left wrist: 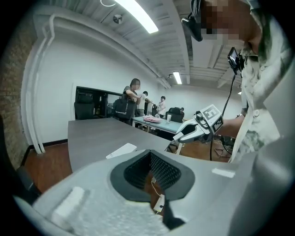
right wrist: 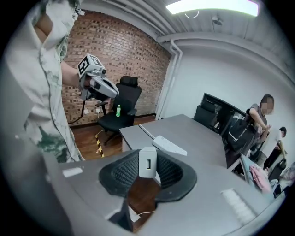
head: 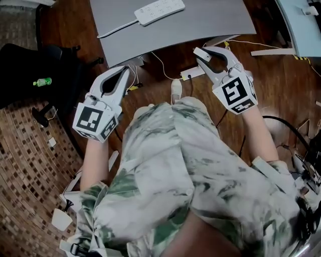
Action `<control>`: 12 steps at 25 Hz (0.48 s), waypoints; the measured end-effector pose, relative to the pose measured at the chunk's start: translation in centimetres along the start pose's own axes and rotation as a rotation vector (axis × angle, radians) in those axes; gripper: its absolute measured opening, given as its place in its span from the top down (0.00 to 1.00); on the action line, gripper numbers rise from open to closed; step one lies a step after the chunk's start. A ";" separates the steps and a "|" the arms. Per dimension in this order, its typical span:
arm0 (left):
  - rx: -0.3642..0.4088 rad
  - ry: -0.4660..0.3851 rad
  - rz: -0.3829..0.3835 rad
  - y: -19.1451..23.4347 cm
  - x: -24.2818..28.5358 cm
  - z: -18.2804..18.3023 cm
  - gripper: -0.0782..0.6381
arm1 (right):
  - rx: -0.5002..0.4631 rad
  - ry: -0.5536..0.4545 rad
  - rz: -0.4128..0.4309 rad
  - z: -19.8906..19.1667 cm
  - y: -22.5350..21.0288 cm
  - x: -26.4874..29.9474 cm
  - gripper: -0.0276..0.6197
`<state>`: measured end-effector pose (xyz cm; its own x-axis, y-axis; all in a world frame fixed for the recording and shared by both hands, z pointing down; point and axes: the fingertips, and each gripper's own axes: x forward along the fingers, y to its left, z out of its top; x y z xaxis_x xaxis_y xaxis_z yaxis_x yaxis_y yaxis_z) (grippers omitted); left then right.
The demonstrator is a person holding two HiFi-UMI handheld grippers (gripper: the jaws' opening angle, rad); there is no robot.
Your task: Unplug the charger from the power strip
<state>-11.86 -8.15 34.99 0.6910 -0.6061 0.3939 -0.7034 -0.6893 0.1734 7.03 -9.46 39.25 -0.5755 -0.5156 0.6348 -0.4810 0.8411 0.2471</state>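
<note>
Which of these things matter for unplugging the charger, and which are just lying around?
For the job: charger, gripped by the right gripper; power strip on the grey table.
Just lying about: green bottle on the black chair; white adapter on the floor.
</note>
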 end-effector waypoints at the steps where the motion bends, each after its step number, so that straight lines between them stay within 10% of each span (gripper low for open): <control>1: -0.009 -0.012 -0.008 -0.7 -1.0 -0.4 0.89 | 0.007 -0.004 -0.004 0.2 1.3 -0.6 0.80; 12: -0.056 -0.087 -0.149 -7.3 -13.1 -6.7 0.89 | 0.132 -0.043 -0.077 4.1 20.7 -7.0 0.80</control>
<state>-16.93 7.45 34.60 0.7982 -0.5328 0.2811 -0.5989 -0.7520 0.2753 -1.59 10.91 36.92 -0.5600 -0.5869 0.5848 -0.6063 0.7714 0.1935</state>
